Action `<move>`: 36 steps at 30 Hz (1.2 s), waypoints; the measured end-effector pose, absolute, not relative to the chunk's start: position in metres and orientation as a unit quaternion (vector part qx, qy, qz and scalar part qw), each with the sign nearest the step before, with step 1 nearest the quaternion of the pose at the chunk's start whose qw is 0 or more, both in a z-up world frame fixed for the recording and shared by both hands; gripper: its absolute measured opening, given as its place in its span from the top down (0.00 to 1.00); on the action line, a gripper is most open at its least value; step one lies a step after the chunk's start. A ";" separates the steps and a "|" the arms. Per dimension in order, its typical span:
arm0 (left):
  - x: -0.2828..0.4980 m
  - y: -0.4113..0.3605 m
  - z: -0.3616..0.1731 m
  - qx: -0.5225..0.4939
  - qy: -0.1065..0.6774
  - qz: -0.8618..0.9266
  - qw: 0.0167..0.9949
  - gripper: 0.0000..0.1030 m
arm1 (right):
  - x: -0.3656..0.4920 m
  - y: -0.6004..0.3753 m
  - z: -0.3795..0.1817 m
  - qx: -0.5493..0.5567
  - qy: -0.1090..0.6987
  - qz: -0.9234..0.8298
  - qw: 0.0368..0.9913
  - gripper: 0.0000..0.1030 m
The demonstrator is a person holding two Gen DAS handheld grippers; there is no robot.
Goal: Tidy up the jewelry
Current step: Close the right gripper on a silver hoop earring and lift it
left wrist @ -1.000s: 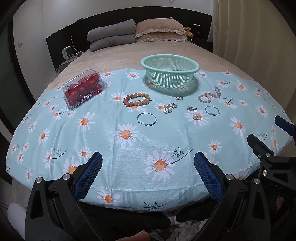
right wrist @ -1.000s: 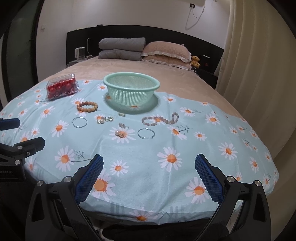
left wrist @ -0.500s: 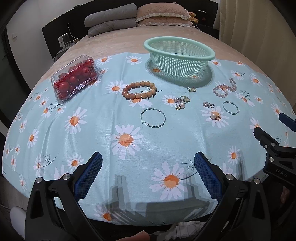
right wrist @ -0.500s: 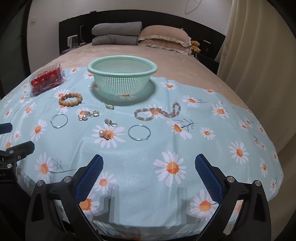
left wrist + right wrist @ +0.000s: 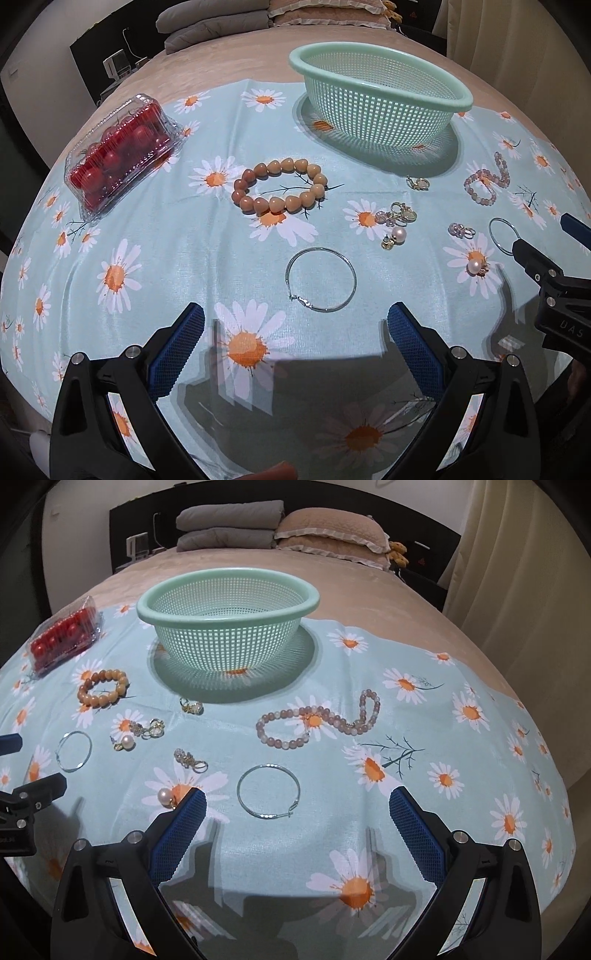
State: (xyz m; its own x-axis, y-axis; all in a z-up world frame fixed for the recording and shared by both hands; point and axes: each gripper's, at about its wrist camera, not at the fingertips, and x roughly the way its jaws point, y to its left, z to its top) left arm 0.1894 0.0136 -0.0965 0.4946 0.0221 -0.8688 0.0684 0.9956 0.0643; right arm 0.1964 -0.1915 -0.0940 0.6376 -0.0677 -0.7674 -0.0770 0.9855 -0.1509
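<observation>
A green mesh basket [image 5: 380, 92] [image 5: 229, 627] stands at the back of the daisy cloth. In front of it lie a tan bead bracelet [image 5: 279, 185] [image 5: 102, 688], a pink bead strand [image 5: 317, 723] [image 5: 487, 181], two silver hoops [image 5: 320, 278] [image 5: 268, 791], pearl earrings [image 5: 394, 236] [image 5: 166, 797] and small gold and crystal pieces [image 5: 190, 758]. My left gripper [image 5: 295, 332] is open and empty, just short of the left hoop. My right gripper [image 5: 295, 812] is open and empty, just short of the right hoop.
A clear box of cherry tomatoes [image 5: 118, 147] sits at the left of the cloth [image 5: 166, 240]. The cloth covers a bed; pillows [image 5: 328, 535] and folded grey bedding [image 5: 229, 524] lie at the head. A curtain [image 5: 517, 609] hangs at the right.
Both grippers have moved forward and lower over the cloth, so the jewelry and basket look closer. Both stay open and empty.
</observation>
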 end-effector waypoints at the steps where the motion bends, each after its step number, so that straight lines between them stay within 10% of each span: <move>1: 0.193 0.014 -0.099 0.045 0.504 -0.013 0.862 0.05 | 0.201 -0.191 -0.097 -0.084 0.430 0.006 0.899 0.07; 26: 0.198 0.016 -0.130 0.054 0.413 -0.031 0.909 0.05 | 0.214 -0.216 -0.137 -0.020 0.408 0.055 0.911 0.08; 32: 0.187 -0.007 -0.124 0.101 0.407 -0.081 0.904 0.56 | 0.201 -0.201 -0.132 -0.060 0.391 0.107 0.912 0.55; 36: 0.186 -0.007 -0.122 0.084 0.412 -0.077 0.904 0.59 | 0.198 -0.203 -0.130 -0.045 0.390 0.120 0.912 0.61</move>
